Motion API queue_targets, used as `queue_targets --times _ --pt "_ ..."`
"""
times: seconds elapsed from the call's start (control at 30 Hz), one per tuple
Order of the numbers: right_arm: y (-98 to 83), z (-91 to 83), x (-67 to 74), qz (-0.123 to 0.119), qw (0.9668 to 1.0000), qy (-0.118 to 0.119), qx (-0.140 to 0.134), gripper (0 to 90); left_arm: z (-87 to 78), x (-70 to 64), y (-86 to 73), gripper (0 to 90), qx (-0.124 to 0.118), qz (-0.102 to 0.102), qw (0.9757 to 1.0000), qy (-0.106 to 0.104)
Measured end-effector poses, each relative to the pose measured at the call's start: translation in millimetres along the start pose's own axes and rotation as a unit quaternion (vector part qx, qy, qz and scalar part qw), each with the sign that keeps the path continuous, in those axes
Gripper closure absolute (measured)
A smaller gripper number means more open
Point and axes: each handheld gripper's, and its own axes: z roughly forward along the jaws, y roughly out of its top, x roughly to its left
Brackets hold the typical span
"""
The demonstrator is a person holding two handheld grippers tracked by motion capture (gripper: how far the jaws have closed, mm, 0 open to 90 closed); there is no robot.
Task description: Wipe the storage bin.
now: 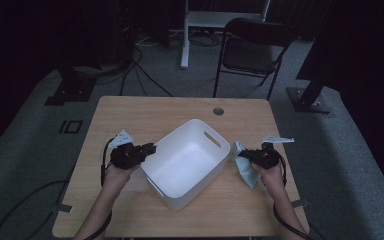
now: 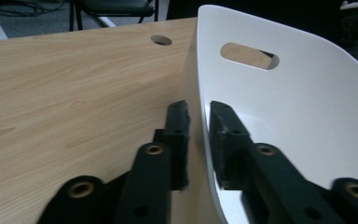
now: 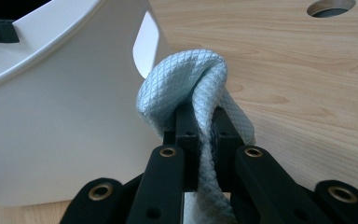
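My right gripper [image 3: 204, 123] pinches a pale blue, diamond-quilted cloth [image 3: 191, 79] tight, bunched just beside the smooth white plastic bin [image 1: 190, 160] on the wood-grain surface [image 1: 145, 112]. My left gripper [image 2: 199, 126] straddles the bin's thin curved wall, a sliver of gap showing at the pads.

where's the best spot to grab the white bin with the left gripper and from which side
Grip the white bin by its thin upright wall near the rim, coming from its left end. The wall is a narrow sheet that fits between the jaws. The left gripper already straddles it there, one jaw outside and one inside. The handle slot on the far wall is harder to reach.
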Motion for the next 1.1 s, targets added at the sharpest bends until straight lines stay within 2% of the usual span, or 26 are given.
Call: queue_targets --times 0.07,0.17,0.27,0.37,0.5,0.67,0.73,0.87,0.97,1.07,1.1 --pt "-0.5 0.0 0.1 0.001 1.0000 0.001 0.000 85.4 0.4 -2.2 -0.5 85.5 0.002 0.002 1.0000 0.005" --pt "-1.4 -0.1 0.5 0.002 1.0000 0.003 0.000 85.4 -0.3 -6.7 -0.5 86.8 0.003 0.012 0.9997 0.023" --pt "-2.1 0.1 1.6 0.001 1.0000 0.004 0.001 85.4 -1.7 -8.6 -1.8 87.1 0.001 0.007 0.9994 0.033" --pt "-2.1 -0.4 2.7 0.000 1.0000 0.006 0.000 85.4 -3.8 -12.1 -3.2 87.4 -0.001 0.002 0.9985 0.055" --pt "-1.8 -2.1 5.4 -0.002 0.9999 0.011 -0.002 85.4 -6.7 -19.0 -3.9 87.9 0.004 -0.001 0.9959 0.091" --pt "-4.2 -6.1 12.1 -0.001 0.9997 0.021 -0.011 85.4 -10.6 -28.0 -7.3 87.8 0.000 -0.024 0.9916 0.127" --pt "-6.5 -7.1 15.5 -0.001 0.9996 0.025 -0.015 85.4 -11.1 -32.6 -8.4 87.9 -0.001 -0.027 0.9898 0.140" --pt "-10.5 -7.4 22.8 -0.006 0.9996 0.024 -0.016 85.4 -11.4 -37.3 -10.5 87.8 -0.006 -0.036 0.9884 0.147" --pt "-11.0 -7.7 28.5 -0.008 0.9996 0.020 -0.021 85.4 -11.1 -38.2 -12.2 87.8 -0.011 -0.027 0.9888 0.146" --pt "-9.4 -9.1 34.2 -0.011 0.9993 0.017 -0.031 85.4 -11.5 -36.0 -14.6 87.5 -0.021 -0.032 0.9895 0.139" --pt "-9.3 -9.4 35.2 -0.009 0.9992 0.017 -0.035 85.4 -11.6 -36.2 -15.2 87.4 -0.023 -0.028 0.9899 0.137"
